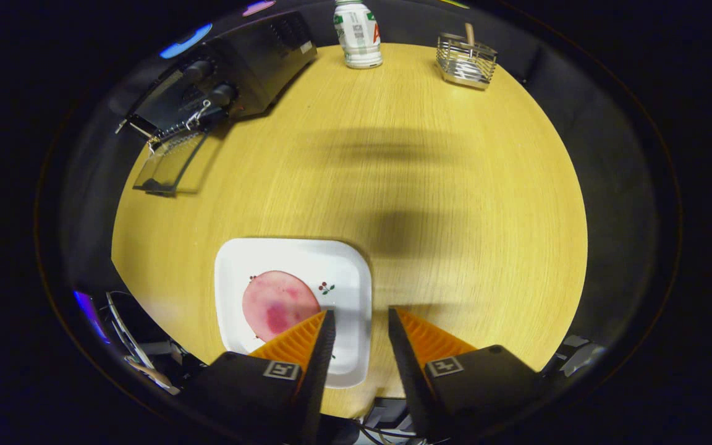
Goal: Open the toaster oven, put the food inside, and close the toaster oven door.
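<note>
- The toaster oven [232, 80] sits at ten o'clock across the table [455, 216], its glass door [167, 164] already hanging down open.
- My gripper [361, 324] is spread apart and holds nothing, hovering over the plate's right edge.
- The food [279, 303], a flat pink slice, lies on the white plate [343, 272] just beside my left finger [306, 337]; I judge I should shift left, straddle it, and pinch low and gently.
- A wire basket [466, 60] at one o'clock holds a stick-like thing; a bottle [358, 34] stands at twelve.

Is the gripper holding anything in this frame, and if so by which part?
Nothing is held. The gripper is open, its fingers apart above the white plate, with the pink food slice lying on the plate beside the left finger.
</note>
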Demonstrator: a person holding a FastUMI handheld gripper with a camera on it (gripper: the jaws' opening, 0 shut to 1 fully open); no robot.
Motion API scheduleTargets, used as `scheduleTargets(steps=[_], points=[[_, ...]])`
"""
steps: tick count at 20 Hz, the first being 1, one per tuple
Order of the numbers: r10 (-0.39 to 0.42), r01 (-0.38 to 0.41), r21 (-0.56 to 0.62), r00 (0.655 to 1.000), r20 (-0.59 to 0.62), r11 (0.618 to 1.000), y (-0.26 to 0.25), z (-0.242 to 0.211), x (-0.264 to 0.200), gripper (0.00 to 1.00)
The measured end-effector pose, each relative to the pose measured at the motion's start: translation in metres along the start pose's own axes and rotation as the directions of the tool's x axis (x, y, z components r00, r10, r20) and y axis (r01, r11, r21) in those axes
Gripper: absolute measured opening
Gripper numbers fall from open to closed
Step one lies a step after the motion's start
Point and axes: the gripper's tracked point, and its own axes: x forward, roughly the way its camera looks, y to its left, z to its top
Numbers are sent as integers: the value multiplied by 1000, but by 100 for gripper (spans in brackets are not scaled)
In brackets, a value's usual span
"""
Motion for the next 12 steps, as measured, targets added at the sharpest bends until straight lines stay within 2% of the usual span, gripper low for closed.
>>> scheduleTargets(steps=[3,6,8,10,12], points=[[12,-12,15,998,-64,1000,2,-4,3,26],[103,-102,14,992,-70,995,10,-5,1,7],[150,-147,50,987,-64,988,12,-4,3,6],[266,-258,133,963,-42,957,27,-5,-2,5],[336,-332,194,942,14,923,35,-2,-9,6]])
